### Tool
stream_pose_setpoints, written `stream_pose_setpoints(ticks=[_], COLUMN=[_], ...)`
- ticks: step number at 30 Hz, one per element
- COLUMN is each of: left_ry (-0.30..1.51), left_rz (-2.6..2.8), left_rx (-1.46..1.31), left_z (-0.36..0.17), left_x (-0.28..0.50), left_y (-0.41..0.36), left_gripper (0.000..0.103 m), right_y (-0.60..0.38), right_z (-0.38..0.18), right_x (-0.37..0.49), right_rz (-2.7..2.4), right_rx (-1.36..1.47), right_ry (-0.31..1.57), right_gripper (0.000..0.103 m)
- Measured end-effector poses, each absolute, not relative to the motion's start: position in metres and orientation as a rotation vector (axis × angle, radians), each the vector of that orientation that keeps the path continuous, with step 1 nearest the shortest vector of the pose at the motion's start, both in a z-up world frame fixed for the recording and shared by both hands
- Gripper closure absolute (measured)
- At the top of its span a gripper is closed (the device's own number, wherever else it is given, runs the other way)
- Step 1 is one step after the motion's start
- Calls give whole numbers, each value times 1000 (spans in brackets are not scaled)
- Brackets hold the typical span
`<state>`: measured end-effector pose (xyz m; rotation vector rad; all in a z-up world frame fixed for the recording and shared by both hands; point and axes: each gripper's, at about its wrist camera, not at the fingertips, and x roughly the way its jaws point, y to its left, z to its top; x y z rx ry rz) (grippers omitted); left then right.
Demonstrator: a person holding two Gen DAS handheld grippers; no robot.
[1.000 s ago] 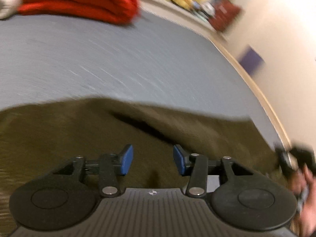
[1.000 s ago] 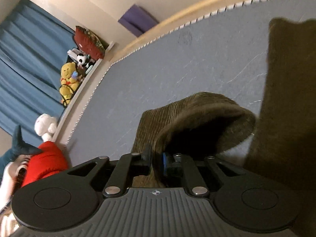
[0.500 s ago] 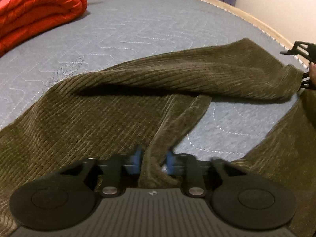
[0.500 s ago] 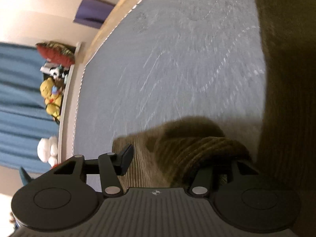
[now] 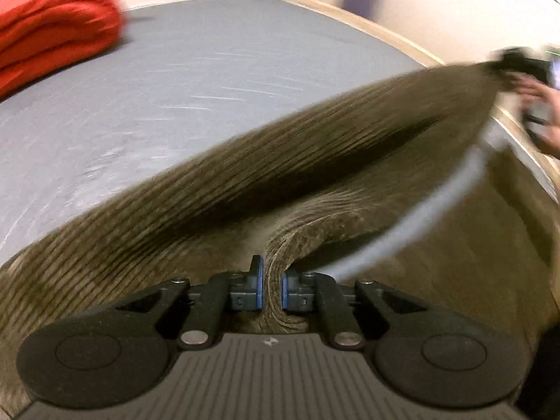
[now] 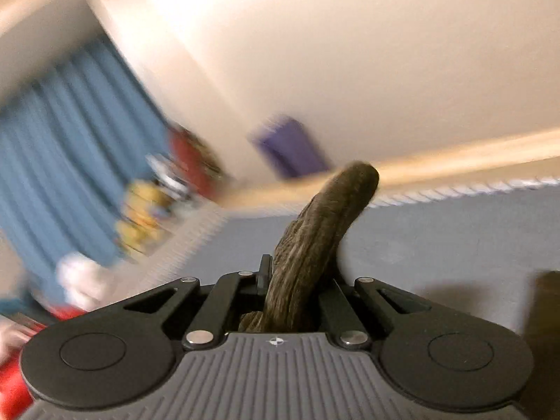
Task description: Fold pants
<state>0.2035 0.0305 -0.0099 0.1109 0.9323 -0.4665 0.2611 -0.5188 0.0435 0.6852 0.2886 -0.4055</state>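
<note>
The left gripper (image 5: 271, 288) has just squeezed shut on a fold of the brown pants (image 5: 217, 189), pinching the cloth between its blue pads (image 5: 259, 288). The right gripper (image 6: 294, 280) has just clamped on another bit of the pants, which sticks up past it. The pants stretch between the 2 grippers above the grey bed (image 5: 217, 70). A red blanket (image 5: 52, 42) sits far back.
</note>
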Motion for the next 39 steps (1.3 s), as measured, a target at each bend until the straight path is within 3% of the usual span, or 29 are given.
stream_pose_setpoints(ticks=[4, 7, 11, 13, 15, 16, 18, 19, 21, 23, 28, 32, 34, 35, 37, 38, 39], left_ry=[908, 884, 897, 865, 779, 725, 625, 589, 561, 560, 598, 609, 617, 631, 658, 666, 675], left_rz=[-655, -759, -756, -765, -815, -826, -807, -784, -716, -617, -356, -152, -48, 1, 89, 123, 160], left_rx=[256, 304, 305, 289, 181, 121, 5, -52, -132, -183, -187, -214, -236, -244, -251, -248, -241], left_z=[-3, 1, 1, 10, 27, 38, 57, 62, 66, 64, 54, 53, 59, 60, 59, 61, 61], left_x=[175, 158, 162, 158, 158, 157, 159, 163, 173, 185, 204, 215, 219, 221, 224, 222, 223], left_y=[35, 40, 43, 42, 53, 60, 77, 84, 94, 101, 122, 152, 171, 180, 196, 202, 209], left_gripper=[93, 93, 88, 77, 51, 44, 34, 33, 33, 32, 32, 32, 32, 32, 32, 32, 32], right_y=[-558, -570, -556, -558, -563, -563, -557, -552, -541, -529, -493, -478, -467, -457, -445, -440, -439], right_z=[-37, -65, -60, -60, -50, -41, -12, 2, 26, 36, 5, -35, -41, -39, -41, -43, -45], right_x=[277, 261, 263, 266, 259, 246, 227, 225, 231, 255, 341, 385, 396, 403, 408, 408, 408], right_rz=[-524, -576, -631, -623, -676, -733, -794, -777, -687, -506, -256, -388, -455, -487, -542, -572, -597], right_rx=[805, 941, 830, 822, 818, 807, 777, 742, 648, 588, 496, 409, 347, 303, 229, 183, 162], right_ry=[648, 668, 674, 701, 730, 739, 696, 650, 581, 599, 848, 1056, 1075, 1089, 1087, 1070, 1055], right_gripper=[96, 92, 92, 92, 79, 72, 71, 70, 58, 50, 50, 48, 43, 44, 69, 90, 94])
